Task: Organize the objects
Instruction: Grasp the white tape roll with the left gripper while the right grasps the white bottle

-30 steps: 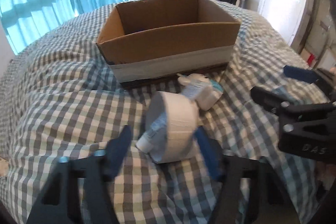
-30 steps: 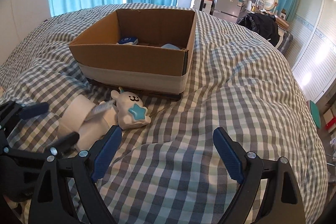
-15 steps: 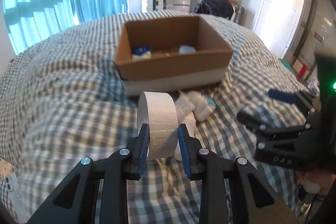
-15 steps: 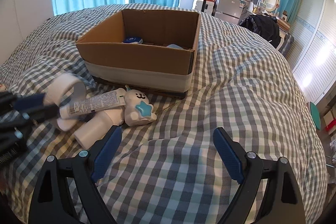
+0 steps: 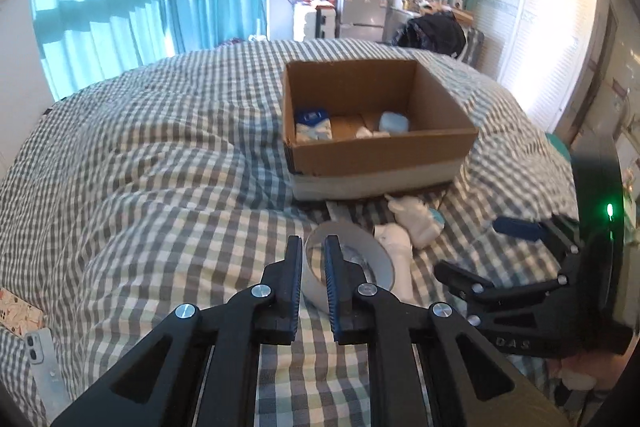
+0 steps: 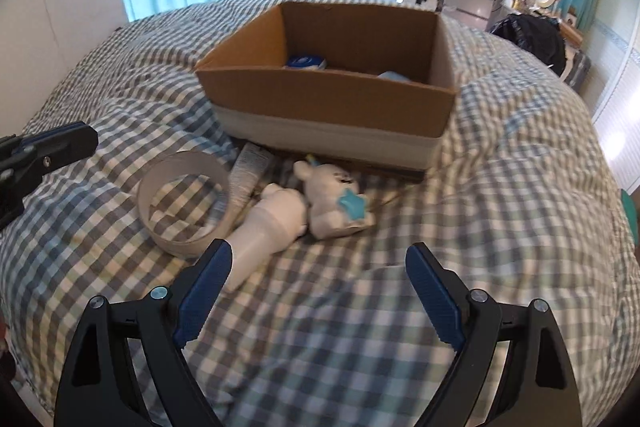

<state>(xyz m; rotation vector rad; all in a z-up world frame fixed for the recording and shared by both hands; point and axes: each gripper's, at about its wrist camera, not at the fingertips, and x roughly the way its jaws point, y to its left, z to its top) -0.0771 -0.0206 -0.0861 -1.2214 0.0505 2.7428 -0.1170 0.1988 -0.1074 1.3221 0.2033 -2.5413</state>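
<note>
A white tape roll (image 6: 182, 203) lies flat on the checked bed, also in the left wrist view (image 5: 360, 259). My left gripper (image 5: 313, 259) is shut with nothing between its fingers; it hovers above and behind the roll, and the right wrist view shows it apart from the roll (image 6: 52, 147). Beside the roll lie a tube (image 6: 250, 171), a white bottle (image 6: 268, 227) and a white plush toy (image 6: 336, 203). Behind them stands an open cardboard box (image 6: 320, 95) with a few items inside. My right gripper (image 6: 318, 283) is open and empty, in front of the bottle and plush.
The bed (image 6: 500, 187) is soft and rumpled. A phone (image 5: 40, 359) lies at its left edge in the left wrist view. Curtains, a fridge and a wardrobe stand beyond the bed.
My left gripper closed on the tape roll and lifted it upright, then the roll left the fingers and now lies flat on the bed. The left gripper pulled back. The right gripper moved slightly closer.
</note>
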